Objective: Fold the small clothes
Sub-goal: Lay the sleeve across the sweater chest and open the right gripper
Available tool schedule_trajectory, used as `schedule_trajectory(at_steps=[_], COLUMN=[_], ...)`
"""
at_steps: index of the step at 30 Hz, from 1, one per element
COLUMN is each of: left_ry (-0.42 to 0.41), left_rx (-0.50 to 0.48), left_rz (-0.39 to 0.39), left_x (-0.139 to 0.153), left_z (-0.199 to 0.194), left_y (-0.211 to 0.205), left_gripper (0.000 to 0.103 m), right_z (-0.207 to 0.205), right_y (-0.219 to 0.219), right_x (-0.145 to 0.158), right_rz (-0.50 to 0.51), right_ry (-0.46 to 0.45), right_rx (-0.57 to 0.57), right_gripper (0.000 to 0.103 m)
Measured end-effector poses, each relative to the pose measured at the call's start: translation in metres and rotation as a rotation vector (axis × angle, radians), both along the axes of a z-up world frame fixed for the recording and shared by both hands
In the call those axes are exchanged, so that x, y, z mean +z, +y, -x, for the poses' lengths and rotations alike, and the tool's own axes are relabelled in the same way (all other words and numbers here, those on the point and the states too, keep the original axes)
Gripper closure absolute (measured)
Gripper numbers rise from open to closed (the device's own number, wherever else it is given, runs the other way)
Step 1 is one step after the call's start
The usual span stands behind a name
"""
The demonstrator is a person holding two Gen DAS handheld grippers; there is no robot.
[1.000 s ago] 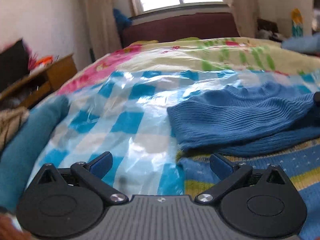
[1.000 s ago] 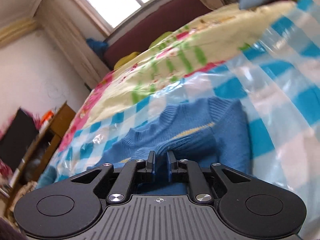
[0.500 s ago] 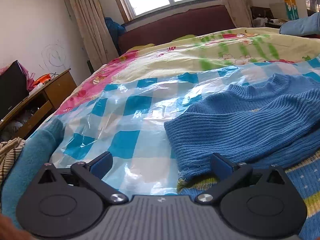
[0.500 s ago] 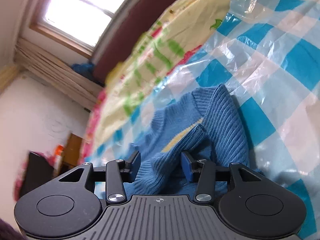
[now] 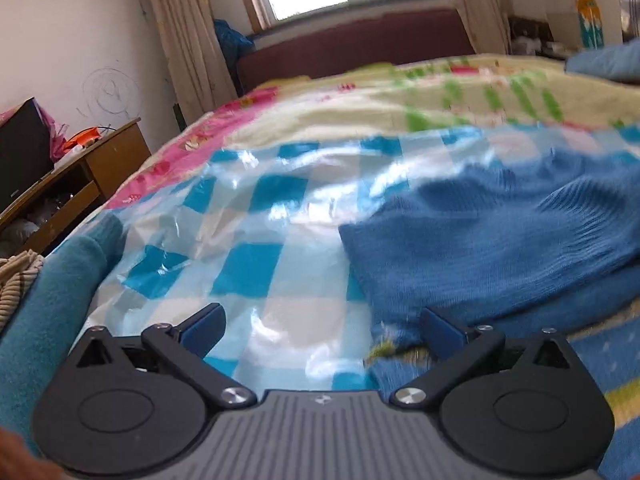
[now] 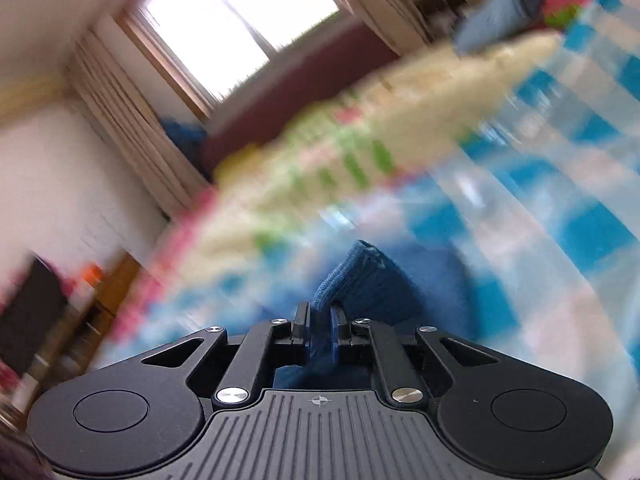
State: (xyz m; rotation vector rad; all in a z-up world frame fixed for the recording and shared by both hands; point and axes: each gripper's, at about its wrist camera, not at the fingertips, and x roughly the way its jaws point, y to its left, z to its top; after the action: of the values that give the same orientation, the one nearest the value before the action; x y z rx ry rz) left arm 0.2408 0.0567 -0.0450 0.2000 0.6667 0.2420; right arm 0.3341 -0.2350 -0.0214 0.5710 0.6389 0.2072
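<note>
A small blue knit sweater (image 5: 500,240) lies on the blue-and-white checked plastic sheet (image 5: 256,248) on the bed, its folded part to the right in the left wrist view. My left gripper (image 5: 320,328) is open and empty, low over the sheet, its right finger at the sweater's near edge. My right gripper (image 6: 319,332) is shut on a fold of the blue sweater (image 6: 360,280), which stands up between the pads. The right wrist view is blurred by motion.
A floral quilt (image 5: 400,108) covers the far bed up to a dark red headboard (image 5: 352,52). A teal cloth (image 5: 48,300) lies at the left bed edge. A wooden desk (image 5: 92,168) stands left of the bed. A light blue pillow (image 5: 608,64) lies far right.
My right gripper opened half a second ago and has shut again on a sweater fold, moving fast. My left gripper stays open and has shifted slightly over the sheet.
</note>
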Motion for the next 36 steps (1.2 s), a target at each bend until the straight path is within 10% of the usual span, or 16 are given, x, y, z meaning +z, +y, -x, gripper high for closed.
schedule_trajectory(at_steps=[3,10,23,36], left_ry=[0.008,-0.023,0.018,0.199], left_rx=[-0.013,-0.010,0.059,-0.017], left_rz=[-0.011,-0.026,0.036,0.298], left_x=[-0.002,0.007,0.006,0.022], left_z=[0.006,0.004,-0.001,0.130], left_y=[0.000,-0.001,0.025,0.050], left_gripper=[0.000,0.000,0.000,0.000], right_z=[-0.004,-0.007,-0.005,0.128], right_y=[-0.018,-0.035,-0.028,-0.043], right_x=[-0.030,-0.024,-0.017,0.019], right_rz=[-0.100,-0.182,0.080,0.146], right_ry=[0.128,0.097,0.130,0.193], right_rx=[-0.021,-0.066,-0.082,0.143], right_gripper=[0.089,0.080,0.083,0.067])
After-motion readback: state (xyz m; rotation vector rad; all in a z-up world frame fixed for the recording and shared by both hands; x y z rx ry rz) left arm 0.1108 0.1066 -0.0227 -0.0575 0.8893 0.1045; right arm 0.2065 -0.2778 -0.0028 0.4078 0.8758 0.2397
